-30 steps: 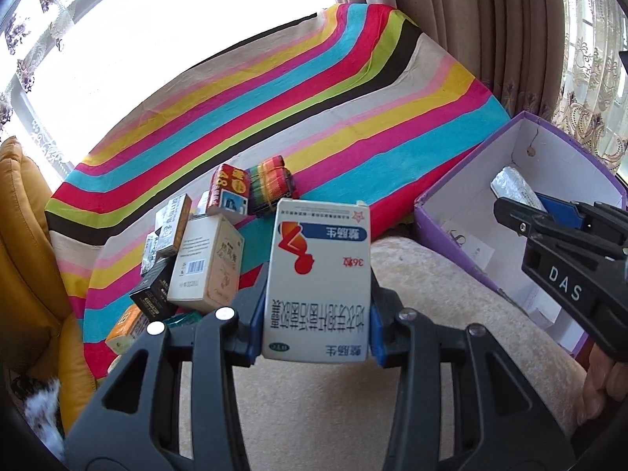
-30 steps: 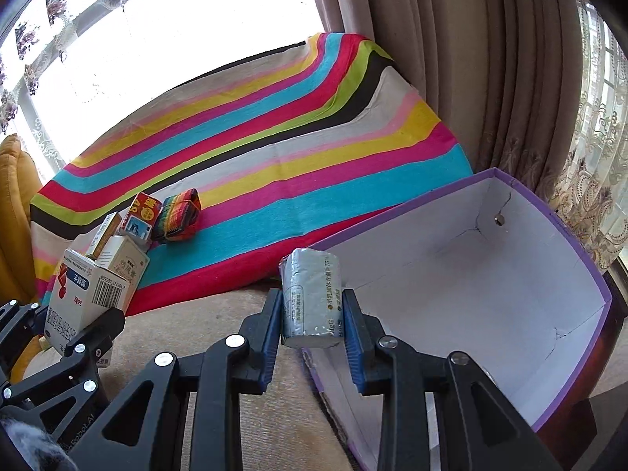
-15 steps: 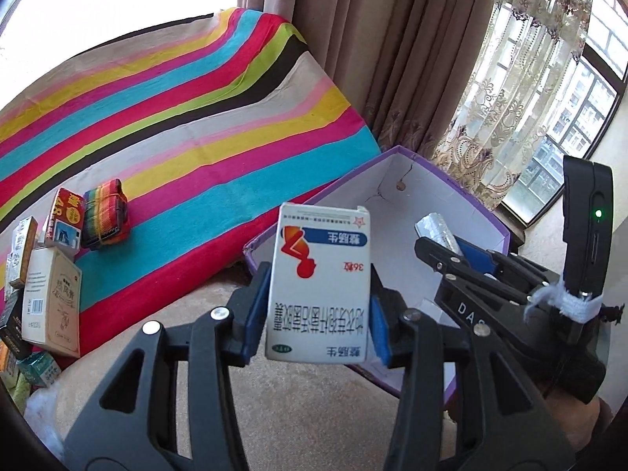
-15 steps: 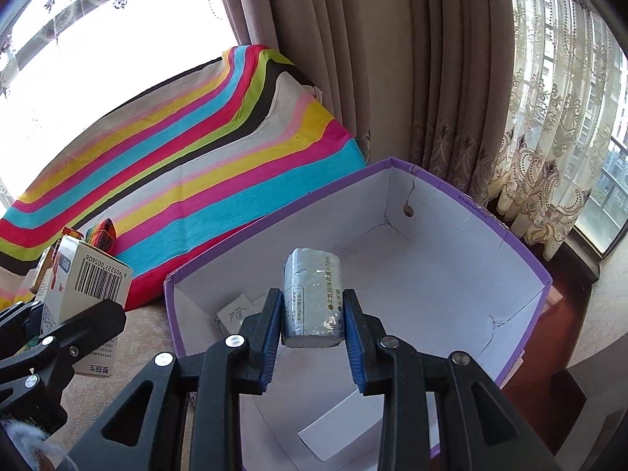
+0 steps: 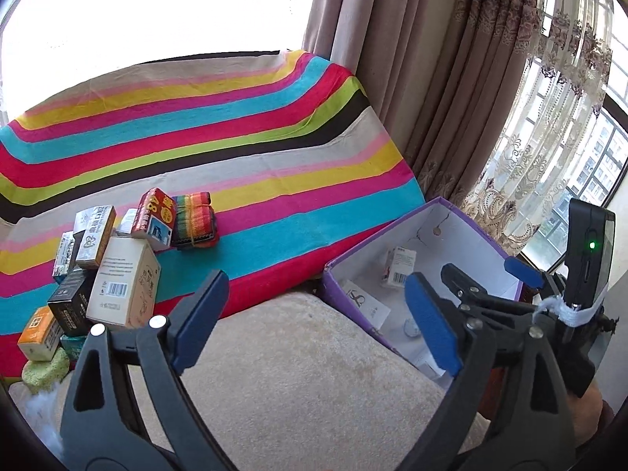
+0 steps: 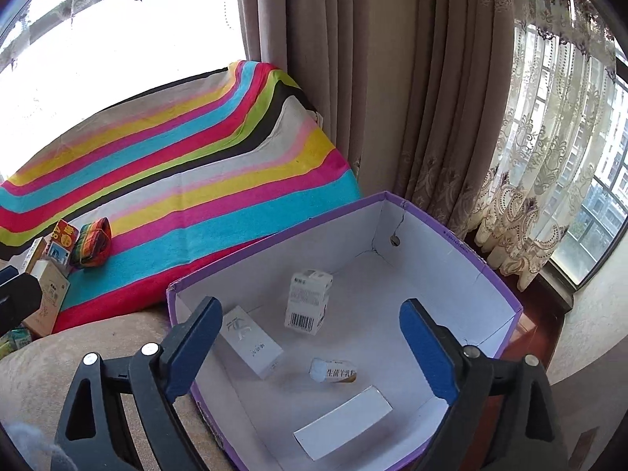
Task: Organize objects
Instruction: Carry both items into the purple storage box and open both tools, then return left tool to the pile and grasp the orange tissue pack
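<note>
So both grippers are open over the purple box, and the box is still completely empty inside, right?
Not quite. Both the left gripper and the right gripper are open, but the purple box is not empty: the right wrist view shows a white barcode carton, a flat white box and a small packet inside.

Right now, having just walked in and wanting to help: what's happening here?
A person with two handheld grippers is sorting small boxes into the purple box. Left gripper and right gripper have just been opening, with nothing between their jaws. A white carton and silver packet lie inside; more boxes wait on the striped blanket.
</note>
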Tool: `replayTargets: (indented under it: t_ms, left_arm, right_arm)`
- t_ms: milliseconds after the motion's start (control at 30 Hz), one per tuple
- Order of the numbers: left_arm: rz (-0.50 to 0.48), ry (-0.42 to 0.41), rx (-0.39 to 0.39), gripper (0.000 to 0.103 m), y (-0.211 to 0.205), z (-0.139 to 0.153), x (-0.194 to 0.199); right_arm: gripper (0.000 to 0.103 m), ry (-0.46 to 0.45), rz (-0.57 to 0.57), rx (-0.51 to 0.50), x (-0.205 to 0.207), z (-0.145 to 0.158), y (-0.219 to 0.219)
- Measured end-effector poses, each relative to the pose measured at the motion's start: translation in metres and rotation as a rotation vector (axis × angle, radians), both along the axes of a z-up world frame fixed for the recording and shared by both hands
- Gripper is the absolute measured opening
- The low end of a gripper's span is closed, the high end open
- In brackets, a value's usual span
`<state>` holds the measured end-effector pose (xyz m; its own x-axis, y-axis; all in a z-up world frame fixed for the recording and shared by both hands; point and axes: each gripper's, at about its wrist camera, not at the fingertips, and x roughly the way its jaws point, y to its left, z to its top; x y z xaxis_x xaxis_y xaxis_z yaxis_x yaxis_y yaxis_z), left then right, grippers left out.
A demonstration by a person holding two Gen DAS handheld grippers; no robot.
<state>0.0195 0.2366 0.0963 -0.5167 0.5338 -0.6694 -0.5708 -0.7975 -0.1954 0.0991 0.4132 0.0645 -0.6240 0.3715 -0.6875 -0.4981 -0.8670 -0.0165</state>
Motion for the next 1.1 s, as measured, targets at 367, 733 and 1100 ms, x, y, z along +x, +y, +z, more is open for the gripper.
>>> replayTargets:
  t_ms: [367, 733, 1100]
  left_arm:
    - [0.244, -0.131, 0.026, 0.093, -0.163, -0.017, -0.007]
    - [0.452, -0.243, 0.017, 0.093, -0.269, -0.039, -0.04]
    - [0.427, -0.353, -0.123, 0.093, -0.249, -0.067, -0.101]
  right_arm:
    - [0.103, -0.018, 0.336, -0.091, -0.038, 0.003, -0.093]
    - [0.103, -0.08, 0.469, -0.115, -0.082, -0.003, -0.161]
    - [0.103, -0.089, 0.504, -0.149, -0.128, 0.001, -0.175]
